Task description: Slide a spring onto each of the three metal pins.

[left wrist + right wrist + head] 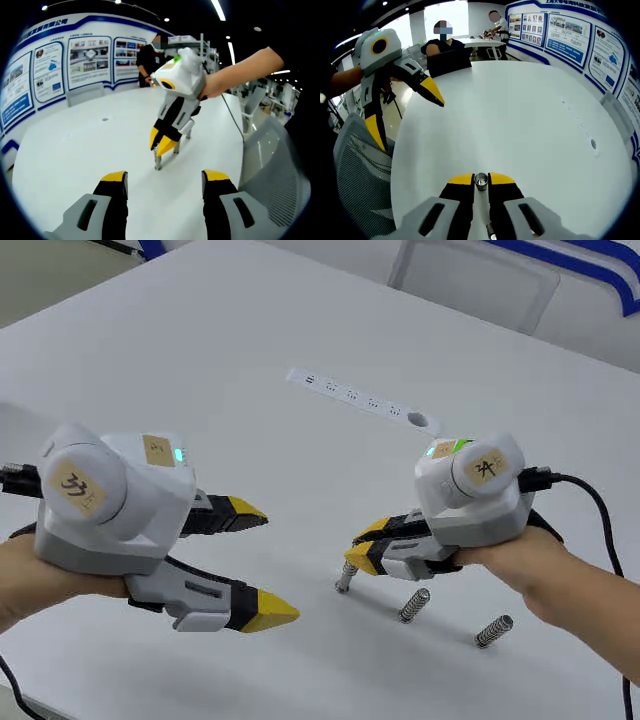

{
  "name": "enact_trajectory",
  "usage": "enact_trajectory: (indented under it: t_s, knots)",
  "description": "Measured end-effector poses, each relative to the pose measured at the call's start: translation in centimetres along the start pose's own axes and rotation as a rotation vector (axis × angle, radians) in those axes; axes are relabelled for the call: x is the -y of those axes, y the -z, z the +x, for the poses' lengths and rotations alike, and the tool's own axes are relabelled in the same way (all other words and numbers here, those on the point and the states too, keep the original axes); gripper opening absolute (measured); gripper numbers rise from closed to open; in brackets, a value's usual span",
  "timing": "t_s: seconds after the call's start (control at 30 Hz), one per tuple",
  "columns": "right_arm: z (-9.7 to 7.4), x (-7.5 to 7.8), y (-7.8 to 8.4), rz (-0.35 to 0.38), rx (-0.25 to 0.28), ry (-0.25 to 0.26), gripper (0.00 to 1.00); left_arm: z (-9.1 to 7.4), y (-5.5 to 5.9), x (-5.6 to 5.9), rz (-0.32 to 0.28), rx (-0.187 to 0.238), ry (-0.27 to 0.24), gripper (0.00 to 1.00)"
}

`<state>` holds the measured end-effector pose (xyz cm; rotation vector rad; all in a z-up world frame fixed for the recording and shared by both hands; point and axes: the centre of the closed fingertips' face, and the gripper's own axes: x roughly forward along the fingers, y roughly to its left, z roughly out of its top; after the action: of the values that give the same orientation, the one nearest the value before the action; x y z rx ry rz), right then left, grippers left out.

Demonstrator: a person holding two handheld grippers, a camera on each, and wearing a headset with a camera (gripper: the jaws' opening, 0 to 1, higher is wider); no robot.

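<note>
Spring (pixel 481 180), seen end-on, sits clamped between the jaws of the right gripper (pixel 481 178). In the head view its lower end touches the white counter (pixel 200 360). The left gripper (pixel 278 562) hovers near it, jaws wide apart and holding nothing. Just beside the held one, a second spring (pixel 415 605) and a third spring (pixel 494 630) lie on the counter. A power strip (pixel 360 400) lies well beyond them. The right gripper view adds a mesh chair (pixel 360 175) and a person (pixel 447 55) seated past the counter's far edge.
</note>
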<state>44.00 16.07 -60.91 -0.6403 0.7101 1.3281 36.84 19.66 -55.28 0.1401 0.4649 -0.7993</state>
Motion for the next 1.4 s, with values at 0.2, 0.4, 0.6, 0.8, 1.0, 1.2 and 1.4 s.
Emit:
enact_trajectory:
  t_s: [0.2,0.4,0.6,0.8,1.0,1.2,1.4]
  knots:
    - [1.1,-0.4,0.8,-0.009,-0.021,-0.005,0.11,-0.1,0.2,0.0,-0.001,-0.001,0.002,0.61]
    - [1.6,-0.5,1.5,-0.018,-0.04,-0.003,0.11,-0.1,0.6,-0.1,0.005,-0.018,0.001,0.6]
    - [1.7,-0.4,1.5,-0.022,-0.038,0.006,0.11,-0.2,0.5,-0.2,0.002,-0.013,-0.004,0.6]
    - [1.8,-0.2,1.4,-0.033,-0.04,0.021,0.12,-0.3,0.4,0.2,0.011,-0.02,0.001,0.6]
    - [1.4,-0.2,1.5,-0.014,-0.047,0.023,0.17,-0.4,0.3,0.3,0.015,-0.024,0.001,0.6]
    - [-0.5,0.2,0.8,-0.001,-0.009,0.039,0.17,-0.1,0.5,0.5,0.022,-0.042,0.003,0.61]
    - [-3.1,1.0,1.7,-0.007,0.006,0.081,0.18,0.1,0.0,0.8,0.033,-0.038,0.011,0.62]
